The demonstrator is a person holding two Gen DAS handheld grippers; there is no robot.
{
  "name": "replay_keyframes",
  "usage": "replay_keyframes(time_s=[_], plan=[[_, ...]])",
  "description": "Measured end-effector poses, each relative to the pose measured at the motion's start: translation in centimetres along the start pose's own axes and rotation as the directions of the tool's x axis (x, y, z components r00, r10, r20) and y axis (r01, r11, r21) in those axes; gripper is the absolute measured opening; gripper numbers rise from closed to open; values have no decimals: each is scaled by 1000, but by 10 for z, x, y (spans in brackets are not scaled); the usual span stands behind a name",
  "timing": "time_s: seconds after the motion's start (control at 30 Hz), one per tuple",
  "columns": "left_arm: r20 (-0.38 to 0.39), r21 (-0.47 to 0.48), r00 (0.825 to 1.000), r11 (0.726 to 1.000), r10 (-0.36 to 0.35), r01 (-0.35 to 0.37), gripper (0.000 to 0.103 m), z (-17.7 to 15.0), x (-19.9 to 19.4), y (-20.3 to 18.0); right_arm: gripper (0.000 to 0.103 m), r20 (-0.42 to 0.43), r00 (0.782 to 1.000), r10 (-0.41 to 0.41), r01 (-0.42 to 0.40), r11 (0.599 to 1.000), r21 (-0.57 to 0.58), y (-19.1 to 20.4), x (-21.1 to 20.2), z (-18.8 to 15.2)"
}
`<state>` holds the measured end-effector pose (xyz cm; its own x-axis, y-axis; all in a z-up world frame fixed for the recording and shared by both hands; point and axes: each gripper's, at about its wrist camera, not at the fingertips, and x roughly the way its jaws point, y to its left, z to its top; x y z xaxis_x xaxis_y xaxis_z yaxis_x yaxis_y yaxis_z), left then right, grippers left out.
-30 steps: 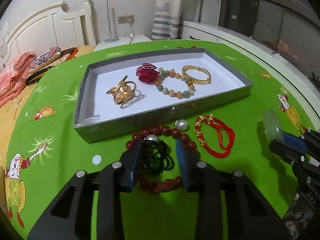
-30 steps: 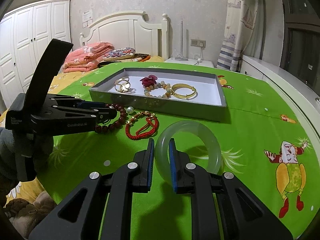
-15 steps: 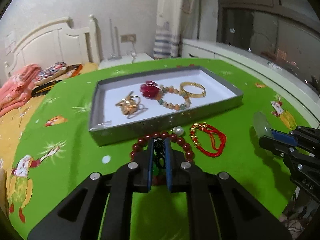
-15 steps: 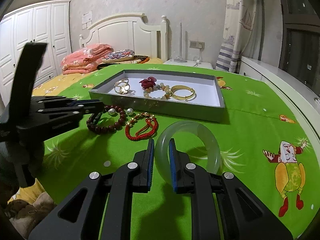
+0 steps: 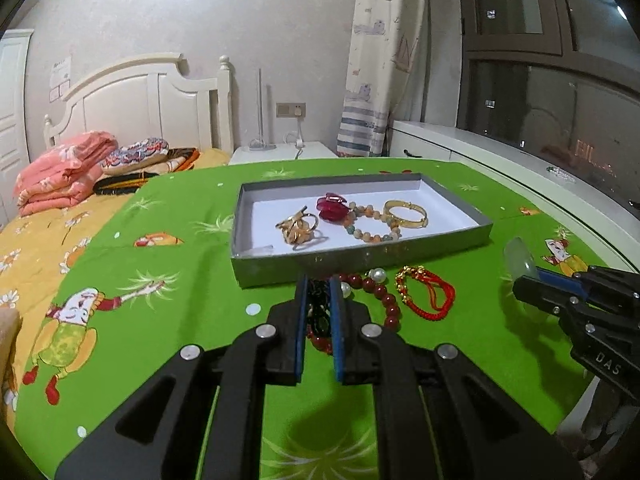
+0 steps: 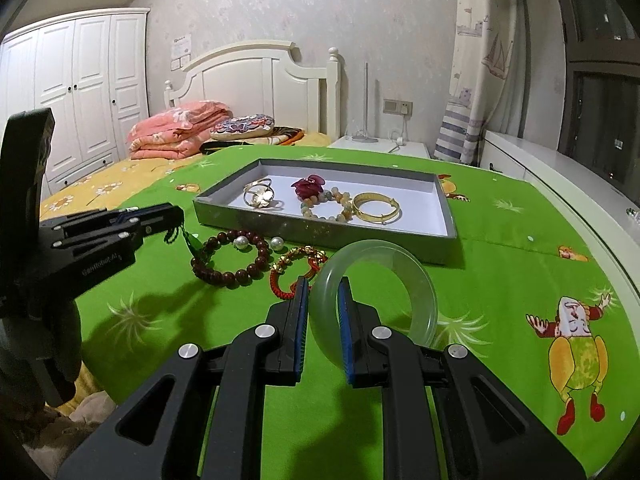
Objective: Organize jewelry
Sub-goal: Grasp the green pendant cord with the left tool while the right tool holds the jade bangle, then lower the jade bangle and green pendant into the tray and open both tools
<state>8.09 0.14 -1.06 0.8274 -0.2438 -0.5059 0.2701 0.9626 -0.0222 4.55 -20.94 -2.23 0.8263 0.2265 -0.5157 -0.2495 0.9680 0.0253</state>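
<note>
My left gripper [image 5: 319,292] was clamped tight on a dark beaded bracelet [image 5: 318,308], its blue pads pinching the strand; from the right wrist view the strand [image 6: 188,240] hung off the gripper tips, lifted clear of the green cloth. My right gripper [image 6: 323,300] was closed on the rim of a pale green jade bangle [image 6: 416,292], which stood upright between the pads with most of its ring off to the right of them.

On the bench [image 5: 168,320], just in front of the grey tray [image 5: 360,258], lay a dark red bead bracelet [image 6: 232,270] with two pearls [image 6: 241,243] beside it, and next to that a red cord bracelet with gold beads [image 5: 428,294]. None of these touched the tray wall as far as I could tell.

Inside the tray sat a gold ring cluster [image 5: 298,228] at the left, a crimson flower piece [image 5: 332,208] touching a pastel bead bracelet [image 5: 374,224] in the middle, and a gold bangle [image 5: 406,212] at the right, overlapping that bracelet's edge.
</note>
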Motion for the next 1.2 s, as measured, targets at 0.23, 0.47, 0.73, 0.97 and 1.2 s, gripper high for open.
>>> replay_keyframes(time_s=[0.23, 0.47, 0.73, 0.97, 1.2], plan=[[15, -29, 1000, 1000, 7, -7, 11, 22, 10, 5, 15, 12, 999, -34, 34, 999, -33, 5, 11, 21], [39, -27, 999, 999, 20, -19, 11, 55, 21, 10, 15, 25, 998, -52, 53, 997, -55, 4, 34, 53], [7, -14, 1000, 1000, 21, -21, 11, 92, 57, 12, 15, -3, 996, -84, 84, 994, -65, -3, 71, 84], [-50, 2, 997, 998, 57, -57, 11, 116, 99, 16, 15, -54, 991, -118, 116, 992, -46, -17, 108, 104], [-142, -43, 988, 997, 53, -60, 11, 129, 141, 30, 15, -103, 980, -172, 169, 985, -35, -31, 141, 119]])
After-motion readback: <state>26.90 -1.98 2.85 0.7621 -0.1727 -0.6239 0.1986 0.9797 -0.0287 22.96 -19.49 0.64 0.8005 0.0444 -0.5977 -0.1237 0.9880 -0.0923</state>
